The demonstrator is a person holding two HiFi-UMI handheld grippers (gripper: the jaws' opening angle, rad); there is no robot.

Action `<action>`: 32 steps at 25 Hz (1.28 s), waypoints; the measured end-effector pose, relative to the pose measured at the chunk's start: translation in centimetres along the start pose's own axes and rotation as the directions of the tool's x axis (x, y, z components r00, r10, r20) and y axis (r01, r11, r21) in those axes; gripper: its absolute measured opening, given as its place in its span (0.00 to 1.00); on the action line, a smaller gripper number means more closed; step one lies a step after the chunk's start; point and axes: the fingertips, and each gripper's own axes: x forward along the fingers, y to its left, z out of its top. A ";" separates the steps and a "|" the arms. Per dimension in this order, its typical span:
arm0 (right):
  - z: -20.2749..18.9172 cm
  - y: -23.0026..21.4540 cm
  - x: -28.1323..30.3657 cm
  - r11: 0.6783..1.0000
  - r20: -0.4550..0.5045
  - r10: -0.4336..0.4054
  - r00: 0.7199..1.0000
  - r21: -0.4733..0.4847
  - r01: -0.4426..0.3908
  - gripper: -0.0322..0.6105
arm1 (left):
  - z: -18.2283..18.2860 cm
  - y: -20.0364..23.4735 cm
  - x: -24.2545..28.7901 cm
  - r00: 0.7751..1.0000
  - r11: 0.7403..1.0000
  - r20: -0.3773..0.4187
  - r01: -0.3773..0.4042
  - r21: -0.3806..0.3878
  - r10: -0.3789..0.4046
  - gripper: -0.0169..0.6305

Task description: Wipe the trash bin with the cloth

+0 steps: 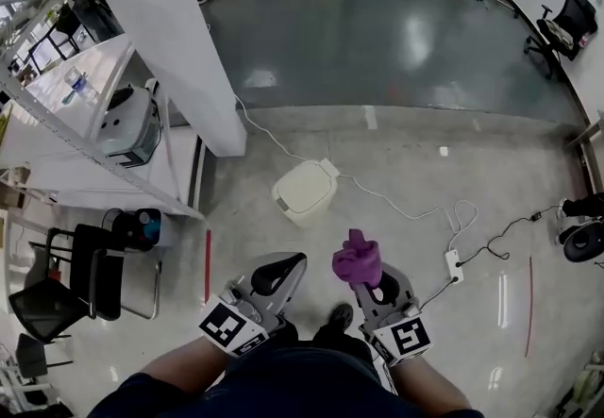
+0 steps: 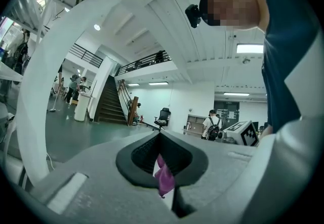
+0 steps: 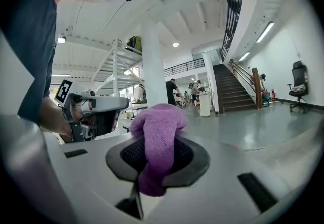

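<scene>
A cream trash bin (image 1: 305, 190) with its lid down stands on the floor, ahead of both grippers and apart from them. My right gripper (image 1: 366, 282) is shut on a purple cloth (image 1: 357, 259), which bunches up above the jaws. The right gripper view shows the cloth (image 3: 154, 139) draped over the dark pads (image 3: 195, 160) of the right gripper (image 3: 152, 165). The left gripper (image 1: 281, 270) is held beside it, jaws together, with nothing seen in it from the head view. In the left gripper view the left gripper (image 2: 161, 167) shows a thin purple strip (image 2: 165, 180) in its slit.
A white cable (image 1: 396, 204) runs from the bin past a power strip (image 1: 454, 265). A white pillar (image 1: 179, 39) and a shelf rack (image 1: 85, 133) stand to the left, with a black chair (image 1: 57, 289) below. A person's shoe (image 1: 340, 315) is between the grippers.
</scene>
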 end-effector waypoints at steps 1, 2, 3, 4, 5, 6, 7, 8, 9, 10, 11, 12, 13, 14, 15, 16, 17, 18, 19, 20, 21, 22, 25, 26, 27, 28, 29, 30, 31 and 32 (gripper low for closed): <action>-0.3 0.1 0.6 1.000 0.002 -0.010 1.000 -0.001 0.010 0.17 | -0.3 0.7 0.0 1.000 1.000 -0.002 0.008 0.000 -0.008 0.02; -0.7 0.2 1.3 1.000 0.003 -0.020 1.000 0.001 0.020 0.17 | -0.6 1.4 -0.1 1.000 1.000 -0.004 0.015 0.000 -0.015 0.02; -1.2 0.3 1.9 1.000 0.003 -0.028 1.000 0.004 0.028 0.17 | -1.1 2.2 0.0 1.000 1.000 -0.008 0.020 0.000 -0.020 0.02; -1.6 0.3 2.6 0.999 0.005 -0.036 0.999 0.007 0.036 0.17 | -1.6 2.9 0.0 1.000 1.000 -0.013 0.023 0.001 -0.023 0.02; -2.1 0.3 3.3 0.999 0.009 -0.041 0.999 0.010 0.040 0.17 | -2.0 3.6 0.1 1.000 1.000 -0.018 0.025 0.001 -0.025 0.02; -2.6 0.3 4.0 0.999 0.012 -0.043 0.999 0.011 0.043 0.17 | -2.5 4.2 0.2 0.999 1.000 -0.022 0.025 0.002 -0.025 0.02; -3.2 0.4 4.5 0.999 0.014 -0.043 0.999 0.011 0.043 0.17 | -3.1 4.7 0.3 0.999 1.000 -0.026 0.022 0.002 -0.022 0.02; -3.7 0.4 5.0 0.999 0.012 -0.041 0.999 0.011 0.041 0.17 | -3.6 5.1 0.4 0.999 1.000 -0.028 0.018 0.002 -0.018 0.02; -4.4 0.3 5.4 0.999 0.010 -0.038 0.999 0.009 0.038 0.17 | -4.3 5.6 0.5 1.000 1.000 -0.028 0.011 0.002 -0.011 0.02; -5.1 0.0 5.9 0.999 0.008 -0.034 0.999 0.007 0.034 0.17 | -4.9 6.1 0.7 1.000 1.000 -0.027 0.003 0.003 -0.003 0.02; -5.9 -0.3 6.4 0.999 0.007 -0.032 0.999 0.006 0.032 0.17 | -5.7 6.7 1.0 1.000 1.000 -0.026 -0.006 0.004 0.006 0.02; -6.9 -0.8 6.9 0.999 0.005 -0.033 0.999 0.008 0.033 0.17 | -6.7 7.2 1.3 1.000 1.000 -0.025 -0.017 0.004 0.017 0.02; -8.0 -1.4 7.4 0.999 0.001 -0.036 0.999 0.011 0.036 0.17 | -7.7 7.8 1.6 0.999 1.000 -0.025 -0.029 0.004 0.029 0.02; -9.2 -2.1 7.9 0.999 -0.001 -0.039 0.999 0.014 0.039 0.17 | -8.8 8.4 2.0 0.999 0.999 -0.024 -0.042 0.002 0.042 0.02; -10.4 -2.8 8.4 0.999 0.000 -0.039 0.999 0.016 0.039 0.17 | -10.0 9.0 2.4 0.998 0.999 -0.024 -0.054 0.001 0.054 0.02; -11.7 -3.5 9.0 0.999 0.002 -0.039 0.999 0.018 0.039 0.17 | -11.2 9.6 2.9 0.998 0.998 -0.024 -0.065 0.001 0.065 0.02; -13.1 -4.3 9.5 0.999 0.003 -0.039 0.999 0.020 0.039 0.17 | -12.3 10.1 3.4 0.997 0.997 -0.024 -0.074 0.002 0.074 0.02; -14.6 -5.0 10.1 0.999 0.001 -0.040 0.999 0.021 0.040 0.17 | -13.6 10.6 3.8 0.996 0.997 -0.024 -0.082 0.004 0.082 0.02; -16.2 -5.7 10.6 0.999 -0.002 -0.042 0.999 0.022 0.042 0.17 | -14.8 11.2 4.1 0.996 0.996 -0.024 -0.089 0.006 0.089 0.02; -17.7 -6.4 11.1 0.999 -0.005 -0.046 0.999 0.023 0.046 0.17 | -16.1 11.7 4.5 0.995 0.995 -0.023 -0.096 0.010 0.096 0.02; -19.3 -7.2 11.6 0.998 -0.007 -0.049 0.999 0.024 0.050 0.17 | -17.4 12.3 4.9 0.994 0.995 -0.022 -0.104 0.013 0.104 0.02; -20.8 -7.8 12.1 0.998 -0.007 -0.053 0.999 0.026 0.053 0.17 | -18.7 13.0 5.3 0.993 0.994 -0.023 -0.112 0.017 0.112 0.02; -24.9 -9.5 13.6 0.998 0.002 -0.058 0.998 0.024 0.057 0.17 | -22.6 14.6 6.5 0.992 0.992 -0.022 -0.125 0.027 0.126 0.02; -26.3 -10.0 14.1 0.998 0.005 -0.058 0.998 0.020 0.057 0.17 | -23.9 15.0 6.8 0.991 0.991 -0.021 -0.128 0.029 0.129 0.02; -27.7 -10.4 14.5 0.998 0.007 -0.058 0.998 0.017 0.058 0.17 | -25.3 15.5 7.1 0.991 0.991 -0.019 -0.131 0.031 0.132 0.02; -29.0 -10.9 15.0 0.998 0.009 -0.059 0.998 0.016 0.059 0.17 | -26.7 16.0 7.4 0.991 0.991 -0.019 -0.133 0.032 0.134 0.02; -30.4 -11.4 15.5 0.998 0.012 -0.061 0.998 0.016 0.061 0.17 | -28.1 16.5 7.7 0.991 0.991 -0.020 -0.133 0.033 0.134 0.02; -31.7 -11.9 16.1 0.998 0.014 -0.063 0.998 0.016 0.063 0.17 | -29.6 17.0 8.0 0.991 0.991 -0.022 -0.132 0.034 0.133 0.02; -33.0 -12.3 16.6 0.998 0.016 -0.064 0.998 0.013 0.064 0.17 | -31.1 17.5 8.3 0.991 0.991 -0.025 -0.130 0.035 0.130 0.02; -34.2 -12.7 17.1 0.998 0.016 -0.064 0.998 0.009 0.064 0.17 | -32.6 17.9 8.5 0.991 0.991 -0.027 -0.127 0.036 0.128 0.02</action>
